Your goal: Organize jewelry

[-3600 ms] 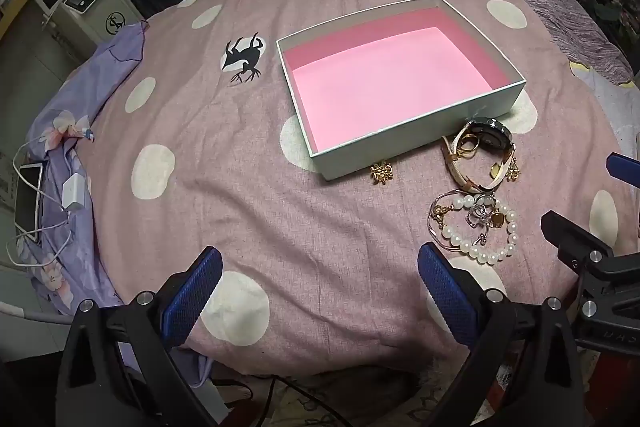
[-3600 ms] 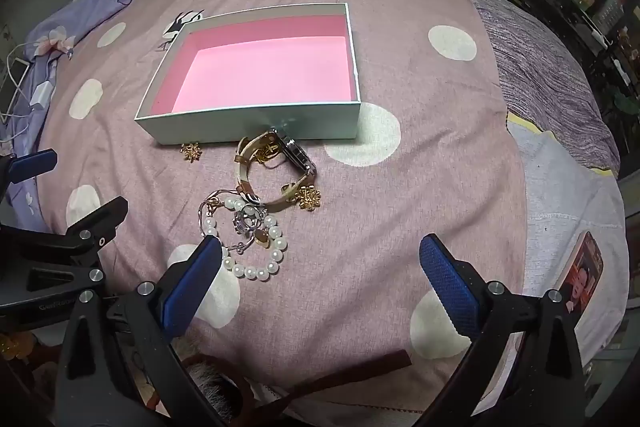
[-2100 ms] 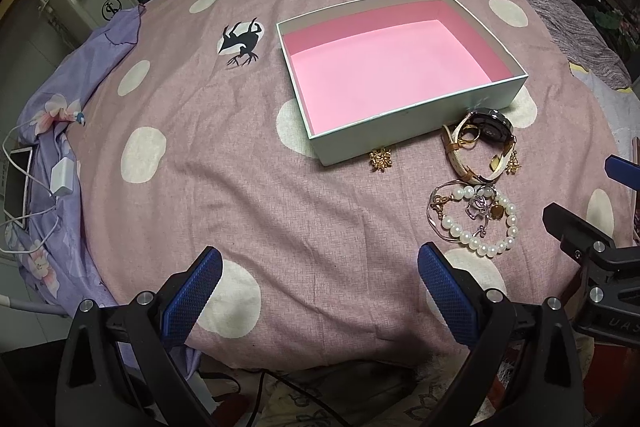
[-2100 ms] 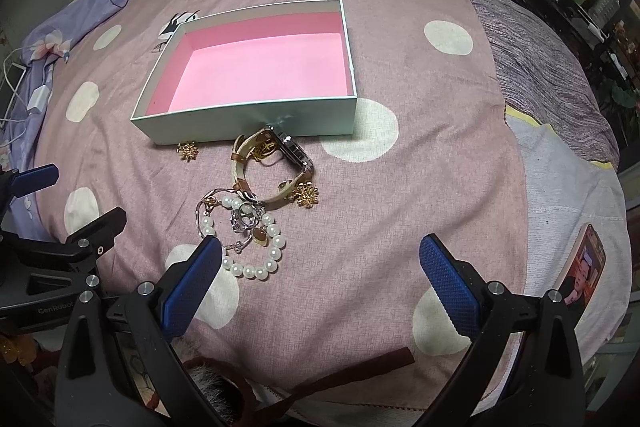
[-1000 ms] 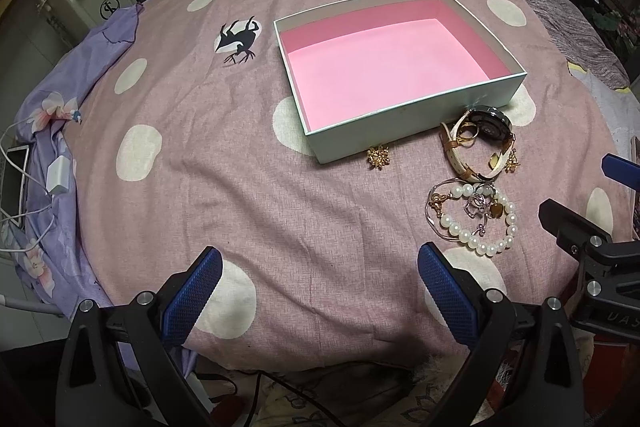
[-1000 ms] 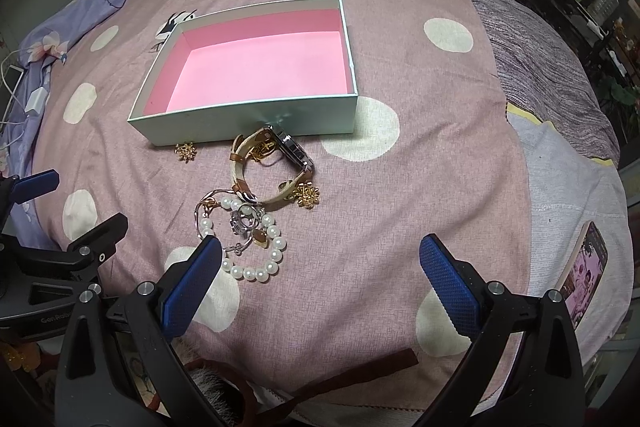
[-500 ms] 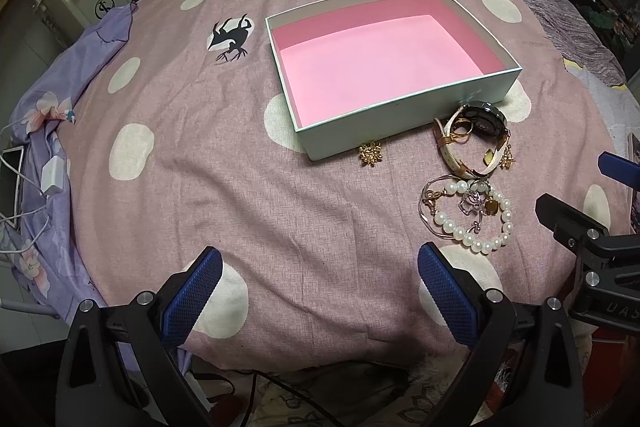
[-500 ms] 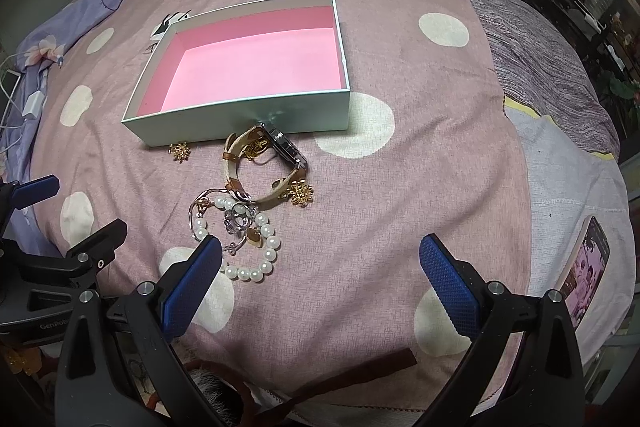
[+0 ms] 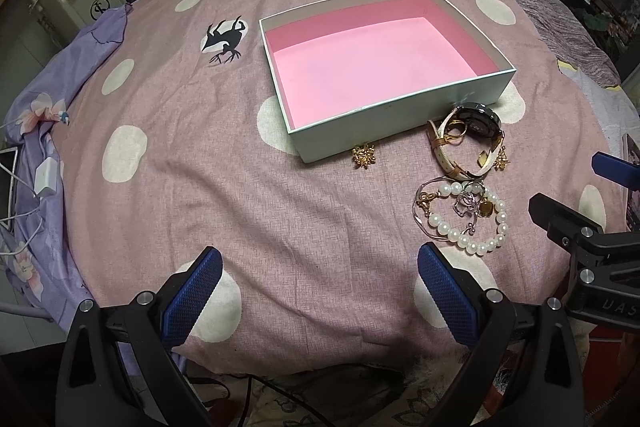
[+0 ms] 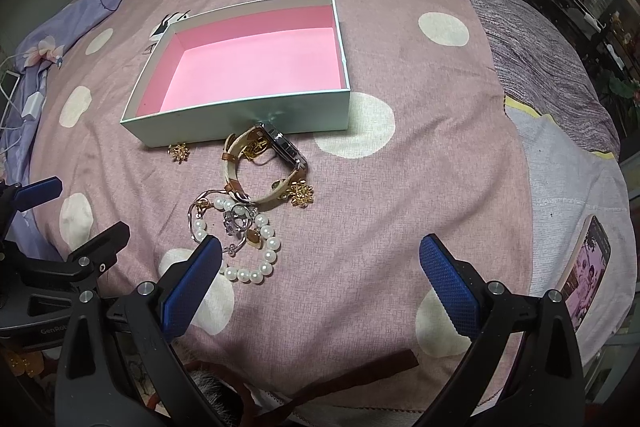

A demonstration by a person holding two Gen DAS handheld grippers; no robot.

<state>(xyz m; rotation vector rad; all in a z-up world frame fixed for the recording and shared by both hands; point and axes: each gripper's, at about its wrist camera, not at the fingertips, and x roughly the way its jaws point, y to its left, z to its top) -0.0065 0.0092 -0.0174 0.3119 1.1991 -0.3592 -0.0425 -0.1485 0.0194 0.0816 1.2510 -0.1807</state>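
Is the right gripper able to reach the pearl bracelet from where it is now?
Probably yes. The right gripper is open and holds nothing, and the pearl bracelet lies on the bedspread just ahead of its left fingertip. Nothing covers it, though a silver ring and chain lie tangled inside the loop.

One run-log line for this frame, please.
stage: pre-grasp | left gripper: open | right gripper: open | box: holds nothing | pearl bracelet, watch: on bedspread
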